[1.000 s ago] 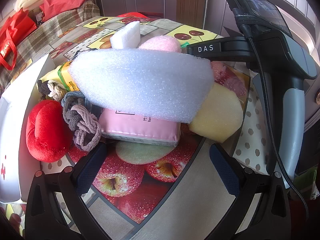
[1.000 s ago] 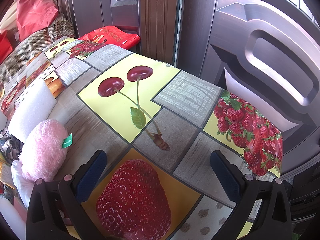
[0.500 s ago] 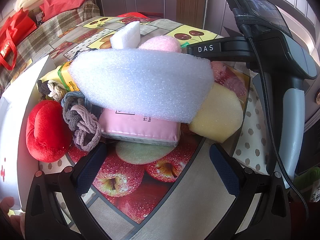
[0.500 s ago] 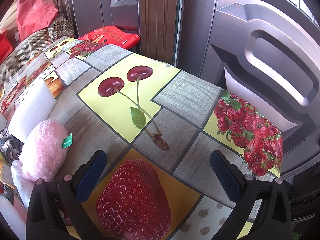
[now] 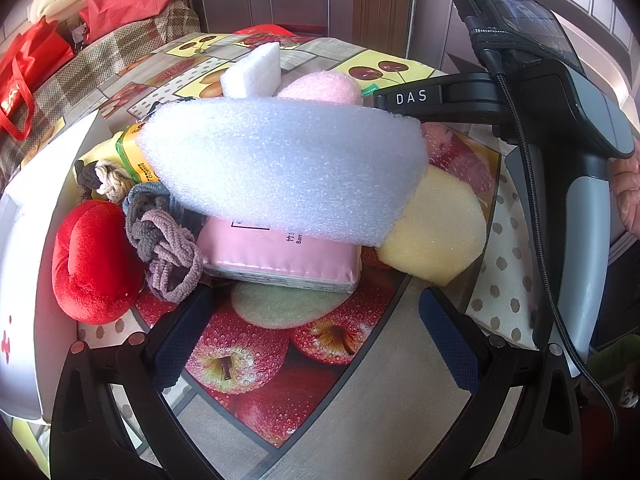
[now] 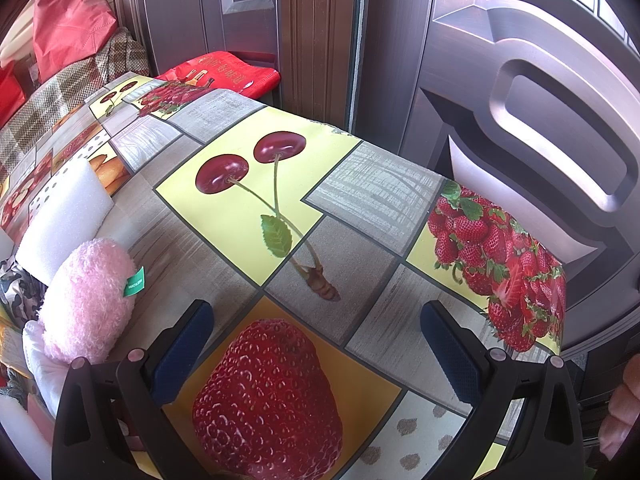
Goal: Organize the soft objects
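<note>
Nothing has shifted since the earlier frames: both grippers stay parked, jaws spread wide and empty. The left gripper (image 5: 312, 336) hovers over the fruit-print tablecloth (image 5: 304, 392) short of the pile. There a white foam slab (image 5: 280, 168) lies tilted across a pink tissue pack (image 5: 276, 256), its bubbly surface uncrushed, with a yellow sponge (image 5: 436, 232) tucked under its right end. A red plush (image 5: 92, 256) and knotted hair ties (image 5: 168, 244) sit at the left. The right gripper (image 6: 316, 352) faces bare cloth, a pink fluffy toy (image 6: 88, 304) near its left finger.
</note>
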The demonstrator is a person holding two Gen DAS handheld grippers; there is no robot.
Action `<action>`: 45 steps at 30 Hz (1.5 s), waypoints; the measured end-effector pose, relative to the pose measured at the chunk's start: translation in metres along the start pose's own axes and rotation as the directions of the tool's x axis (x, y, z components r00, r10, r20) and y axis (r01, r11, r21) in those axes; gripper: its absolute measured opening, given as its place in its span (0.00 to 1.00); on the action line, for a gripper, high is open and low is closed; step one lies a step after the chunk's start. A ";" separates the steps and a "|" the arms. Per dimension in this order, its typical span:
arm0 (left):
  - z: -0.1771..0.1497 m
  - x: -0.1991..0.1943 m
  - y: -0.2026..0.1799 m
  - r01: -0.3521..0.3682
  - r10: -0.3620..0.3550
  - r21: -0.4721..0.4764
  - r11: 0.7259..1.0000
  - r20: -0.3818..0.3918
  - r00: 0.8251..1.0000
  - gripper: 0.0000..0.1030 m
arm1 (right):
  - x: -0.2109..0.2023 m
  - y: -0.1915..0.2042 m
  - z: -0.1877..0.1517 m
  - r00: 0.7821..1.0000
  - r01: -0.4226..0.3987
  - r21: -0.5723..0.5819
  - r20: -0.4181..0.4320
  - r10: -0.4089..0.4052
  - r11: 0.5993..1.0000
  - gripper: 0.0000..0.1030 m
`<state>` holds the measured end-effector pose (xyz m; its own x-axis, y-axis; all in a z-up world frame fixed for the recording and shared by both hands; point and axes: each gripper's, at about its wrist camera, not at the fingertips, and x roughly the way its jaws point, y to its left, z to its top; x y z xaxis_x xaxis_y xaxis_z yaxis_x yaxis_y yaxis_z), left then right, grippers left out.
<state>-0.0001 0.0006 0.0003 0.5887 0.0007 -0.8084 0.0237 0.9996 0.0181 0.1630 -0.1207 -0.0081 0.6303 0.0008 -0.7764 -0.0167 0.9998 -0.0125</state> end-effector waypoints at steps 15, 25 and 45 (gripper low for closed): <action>0.001 0.000 -0.001 -0.001 0.001 0.000 1.000 0.000 1.000 0.99 | 0.000 0.000 0.000 1.000 0.000 0.000 0.000 0.000 1.000 1.00; 0.001 0.000 -0.001 0.000 0.000 0.000 1.000 0.000 1.000 0.99 | 0.000 0.000 0.000 1.000 0.000 0.000 0.000 0.000 1.000 1.00; -0.035 -0.098 0.039 0.046 0.034 -0.216 0.975 0.355 0.934 1.00 | 0.000 0.000 0.000 1.000 0.000 0.000 0.000 0.000 1.000 1.00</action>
<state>-0.0855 0.0410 0.0598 0.8374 0.0242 -0.5461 -0.1241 0.9814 -0.1467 0.1630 -0.1207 -0.0081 0.6303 0.0007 -0.7763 -0.0166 0.9998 -0.0126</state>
